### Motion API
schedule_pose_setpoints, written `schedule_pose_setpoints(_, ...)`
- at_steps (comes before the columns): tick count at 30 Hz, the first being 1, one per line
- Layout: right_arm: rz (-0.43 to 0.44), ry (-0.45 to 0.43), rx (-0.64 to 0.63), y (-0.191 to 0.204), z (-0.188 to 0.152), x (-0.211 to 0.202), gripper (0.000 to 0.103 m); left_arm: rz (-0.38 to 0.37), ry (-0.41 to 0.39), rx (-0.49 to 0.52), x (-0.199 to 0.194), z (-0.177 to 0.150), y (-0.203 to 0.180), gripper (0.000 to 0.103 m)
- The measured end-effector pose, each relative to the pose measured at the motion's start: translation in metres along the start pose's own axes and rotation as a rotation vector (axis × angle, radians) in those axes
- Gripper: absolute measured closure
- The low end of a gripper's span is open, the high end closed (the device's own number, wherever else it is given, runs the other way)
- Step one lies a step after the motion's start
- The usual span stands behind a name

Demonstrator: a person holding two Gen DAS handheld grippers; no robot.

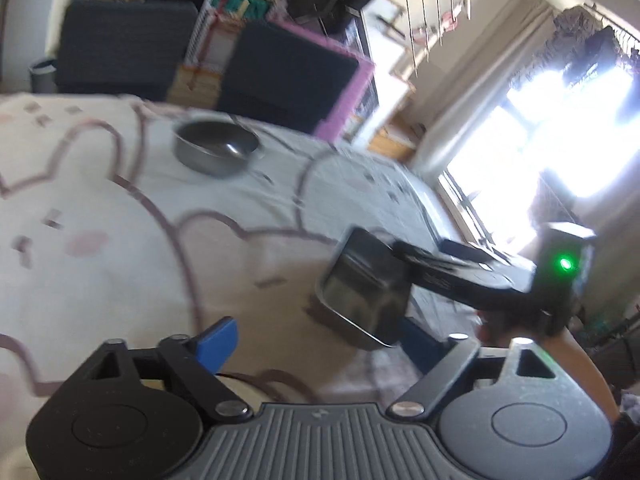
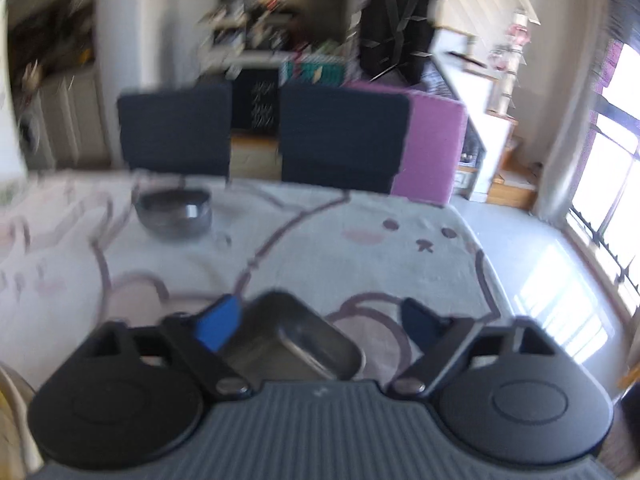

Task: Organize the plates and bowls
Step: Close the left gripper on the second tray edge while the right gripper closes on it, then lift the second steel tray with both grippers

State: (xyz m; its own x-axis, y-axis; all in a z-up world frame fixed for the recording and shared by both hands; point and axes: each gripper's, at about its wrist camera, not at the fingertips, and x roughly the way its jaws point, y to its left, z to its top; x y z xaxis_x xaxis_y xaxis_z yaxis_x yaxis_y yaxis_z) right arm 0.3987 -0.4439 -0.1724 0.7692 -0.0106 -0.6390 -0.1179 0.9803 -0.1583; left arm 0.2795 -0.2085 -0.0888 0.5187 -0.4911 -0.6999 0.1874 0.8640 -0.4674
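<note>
We've got both grippers coming in on the square metal tray (image 2: 296,344), which sits near us on the bunny tablecloth (image 2: 320,248). The round metal bowl (image 2: 174,212) is far left, well apart. The right gripper (image 2: 320,324) is spread wide around the tray, pads not touching yet. The left gripper (image 1: 320,336) is wide too, nothing in it. We'd centre the right jaws on the rim before squeezing, since the steel looks slippery.

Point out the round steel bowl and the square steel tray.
round steel bowl (image 1: 216,147), left wrist view, on its dark inside.
square steel tray (image 2: 296,344), right wrist view, on its inside floor.
</note>
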Motion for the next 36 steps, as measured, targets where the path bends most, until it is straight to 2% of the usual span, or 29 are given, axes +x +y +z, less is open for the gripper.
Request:
schedule_pose_setpoints(1,0.012,0.013,-0.013,-0.003,0.000,0.009,0.034,-0.006,0.025,-0.009,0.011,0.000,-0.004,0.026)
schedule_pose_setpoints(4,0.051,0.028,-0.020,-0.010,0.004,0.027,0.049,-0.042,0.093,-0.059,0.042,0.001,-0.012,0.035)
schedule_pose_setpoints(8,0.115,0.034,-0.031,-0.019,0.007,0.047,0.051,-0.047,0.142,-0.116,0.075,0.002,-0.015,0.039)
schedule_pose_setpoints(11,0.170,0.079,-0.036,-0.015,0.004,0.053,0.052,-0.034,0.168,-0.159,0.092,0.001,-0.013,0.040)
schedule_pose_setpoints(12,0.176,0.092,-0.045,-0.014,0.003,0.058,0.060,-0.033,0.174,-0.168,0.096,0.001,-0.013,0.042)
schedule_pose_setpoints(13,0.179,0.106,-0.048,-0.016,0.001,0.062,0.077,-0.031,0.179,-0.175,0.100,0.001,-0.012,0.043)
schedule_pose_setpoints(15,0.171,0.103,-0.025,-0.018,-0.003,0.058,0.078,-0.034,0.184,-0.185,0.104,0.002,-0.011,0.045)
schedule_pose_setpoints(21,0.177,0.168,0.041,-0.034,-0.022,0.032,0.094,-0.034,0.169,-0.184,0.110,0.005,-0.005,0.054)
schedule_pose_setpoints(23,0.205,0.181,0.096,-0.040,-0.035,0.022,0.094,-0.016,0.159,-0.173,0.113,0.007,-0.004,0.057)
schedule_pose_setpoints(27,0.253,0.190,0.208,-0.047,-0.057,0.011,0.094,0.003,0.155,-0.172,0.117,0.009,0.001,0.071)
schedule_pose_setpoints(28,0.261,0.191,0.229,-0.047,-0.059,0.008,0.094,0.006,0.156,-0.170,0.119,0.010,0.002,0.077)
schedule_pose_setpoints(31,0.282,0.195,0.270,-0.048,-0.061,0.005,0.094,0.019,0.152,-0.162,0.122,0.011,0.004,0.083)
schedule_pose_setpoints(36,0.242,0.166,0.282,-0.045,-0.054,0.012,0.090,0.040,0.138,-0.137,0.123,0.014,0.004,0.090)
